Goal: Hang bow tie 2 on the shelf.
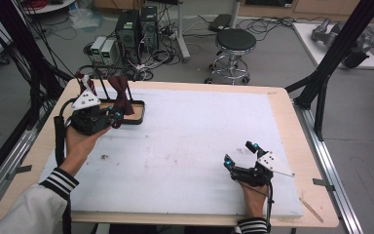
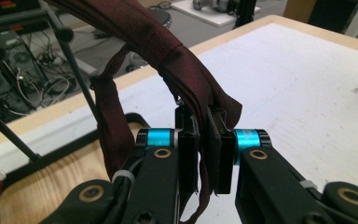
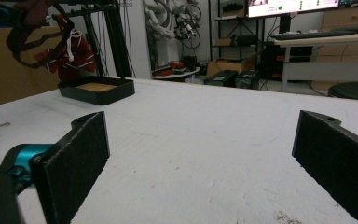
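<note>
Your left gripper [image 1: 115,117] is up at the far left corner of the table [image 1: 282,105], right at the black stand [image 1: 137,117] with the wooden base. In the left gripper view its jaws are pressed together on a dark red tie [image 2: 186,79], with the cloth sandwiched between the pads [image 2: 188,154] and a bit of it hanging out below them. The tie runs up and over from the jaws toward the top left, and another stretch of it droops down just left of the gripper, in front of the stand's base.

Your right gripper [image 1: 238,155] is way over on the near right side, low over the white sheet [image 1: 190,146], well apart from the tie and stand. Its jaws are spread wide, nothing between them; you can see bare sheet through the gap in the right gripper view, with the stand [image 3: 98,91] far off at upper left and red cloth [image 3: 72,53] hanging on it.

A black stool [image 1: 234,41] sits on the floor past the far edge of the table.
</note>
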